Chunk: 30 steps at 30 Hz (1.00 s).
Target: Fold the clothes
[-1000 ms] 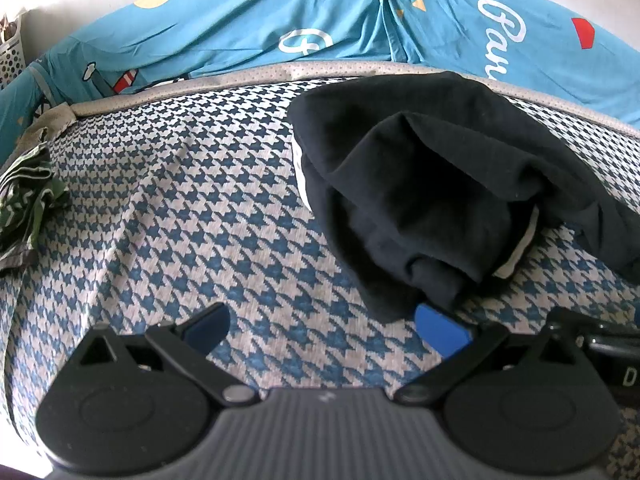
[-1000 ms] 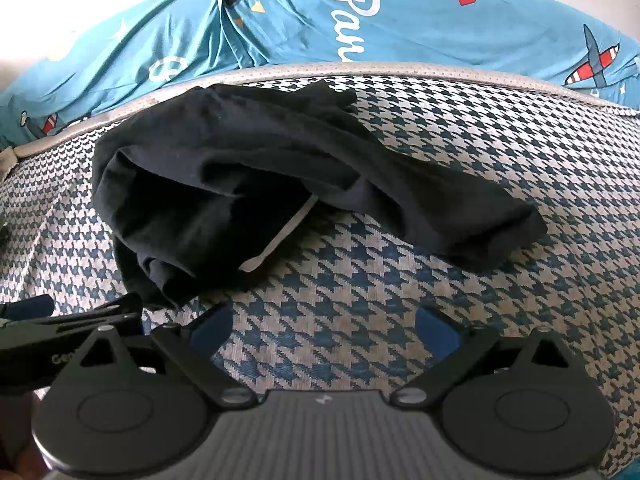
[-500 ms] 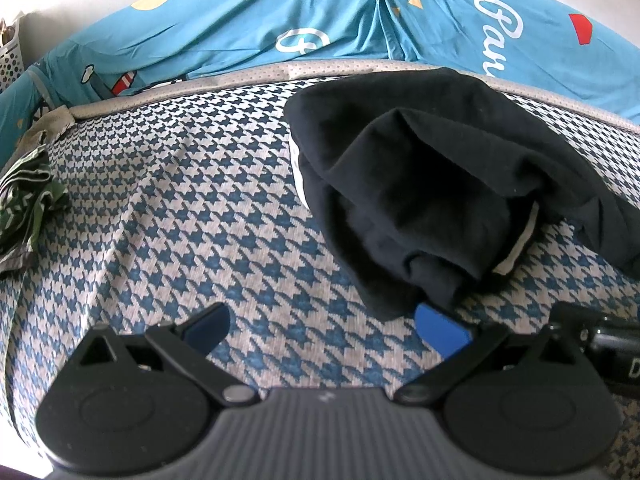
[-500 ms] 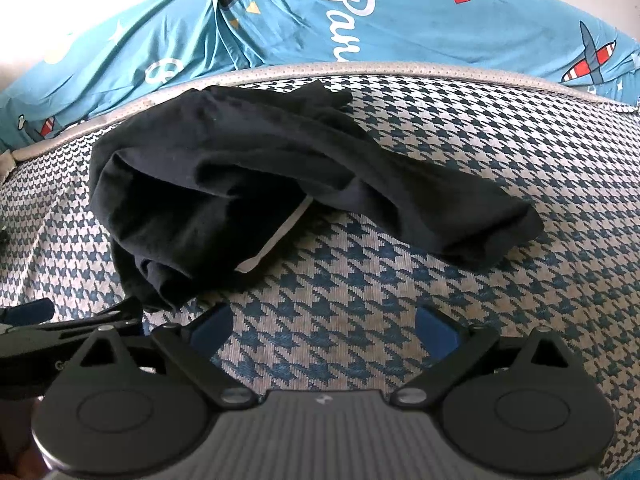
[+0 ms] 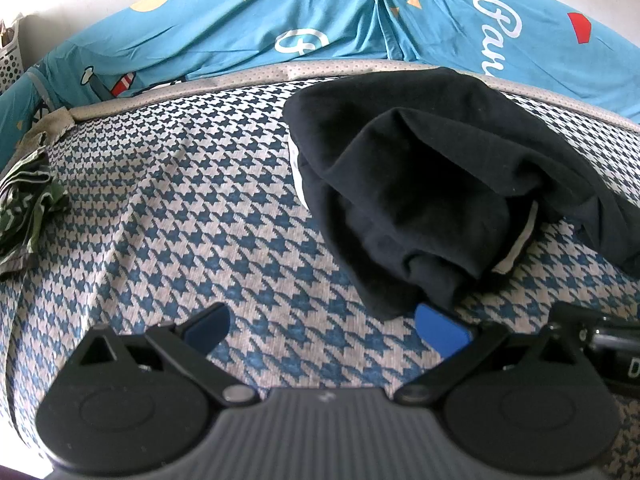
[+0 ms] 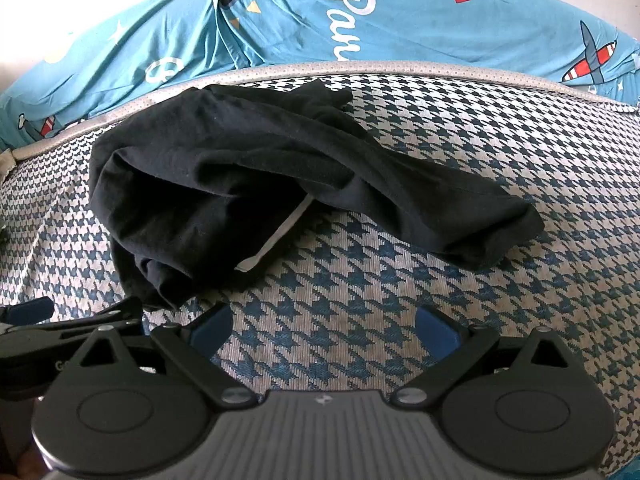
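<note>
A crumpled black garment (image 5: 420,184) with a white inner band lies bunched on the houndstooth surface (image 5: 180,216). In the right wrist view the same black garment (image 6: 248,184) stretches from the left to a loose end at the right. My left gripper (image 5: 324,326) is open, low over the surface, its right blue fingertip (image 5: 440,328) just at the garment's near edge. My right gripper (image 6: 324,326) is open too, nothing between its pads, a short way in front of the garment. The left gripper's black body (image 6: 68,324) shows at that view's left edge.
A turquoise printed sheet (image 5: 320,28) runs along the far side behind a grey piped edge (image 5: 200,84). A green patterned cloth (image 5: 28,200) lies at the far left. A white perforated basket (image 5: 10,56) stands at the upper left. Bare houndstooth surface (image 6: 520,320) spreads to the right.
Both grippers have edged slightly forward towards the garment. The garment has not moved and both grippers have stayed open.
</note>
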{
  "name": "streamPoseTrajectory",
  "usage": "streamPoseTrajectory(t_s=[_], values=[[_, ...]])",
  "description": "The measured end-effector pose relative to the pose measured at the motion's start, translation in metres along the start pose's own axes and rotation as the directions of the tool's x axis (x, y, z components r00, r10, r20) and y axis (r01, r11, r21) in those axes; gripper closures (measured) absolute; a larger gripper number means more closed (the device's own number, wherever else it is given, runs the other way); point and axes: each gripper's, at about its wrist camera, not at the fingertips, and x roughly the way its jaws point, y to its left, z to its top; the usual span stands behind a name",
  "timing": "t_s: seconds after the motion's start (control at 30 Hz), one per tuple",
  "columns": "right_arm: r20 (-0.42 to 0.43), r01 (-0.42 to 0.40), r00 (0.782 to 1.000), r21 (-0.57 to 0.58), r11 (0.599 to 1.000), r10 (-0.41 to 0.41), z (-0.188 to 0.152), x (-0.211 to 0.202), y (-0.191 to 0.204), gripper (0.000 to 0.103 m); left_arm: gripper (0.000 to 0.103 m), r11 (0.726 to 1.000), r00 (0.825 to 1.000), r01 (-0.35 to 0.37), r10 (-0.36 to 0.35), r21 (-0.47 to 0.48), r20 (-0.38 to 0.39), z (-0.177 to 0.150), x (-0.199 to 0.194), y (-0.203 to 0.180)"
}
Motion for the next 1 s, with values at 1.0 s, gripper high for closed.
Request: streamPoseTrajectory(t_s=[1.0], values=[[0.127,-0.028,0.992,0.024,0.999,0.025,0.041,-0.01,-0.033,0.032,0.0,0.994,0.989,0.074,-0.064,-0.075,0.131,0.039,-0.006,0.026]])
